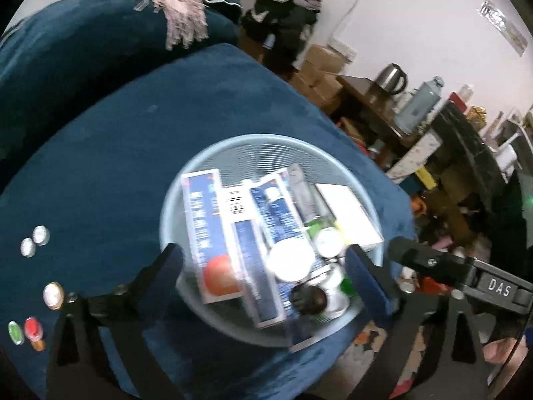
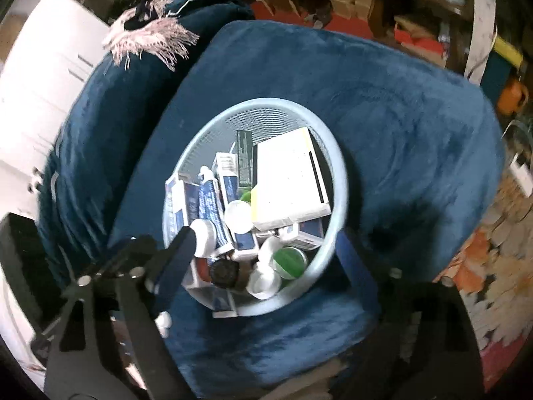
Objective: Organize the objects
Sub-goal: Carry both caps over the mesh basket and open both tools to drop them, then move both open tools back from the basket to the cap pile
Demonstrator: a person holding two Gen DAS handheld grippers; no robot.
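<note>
Two grippers hang over the basket [image 1: 186, 180] right now, both tilted steeply down at it. The left gripper [image 1: 266, 266] has its fingers spread wide, one on each side of the basket's near half, with nothing between them but the pile below. Same story for the right gripper [image 2: 263, 250]: fingers wide apart, straddling the basket's near rim, nothing pinched.

The basket, pale blue mesh, sits on a dark blue cushion [image 1: 116, 140], close to its front edge. It is packed: blue and white boxes [image 1: 203, 220] leaning side by side, a larger white box [image 2: 286, 183] against the far side, a white round lid [image 1: 288, 261], a black cap [image 1: 308, 300], a green lid [image 2: 288, 260], and a tube [image 2: 210, 200] lying on the boxes.

Off to the left on the cushion, well apart from the basket, small jars are left out: two silver-topped ones [image 1: 35, 240], a gold-rimmed one [image 1: 53, 295], a red one [image 1: 33, 328] and a green one [image 1: 15, 331]. A fringed scarf [image 1: 176, 6] drapes over the backrest behind.
</note>
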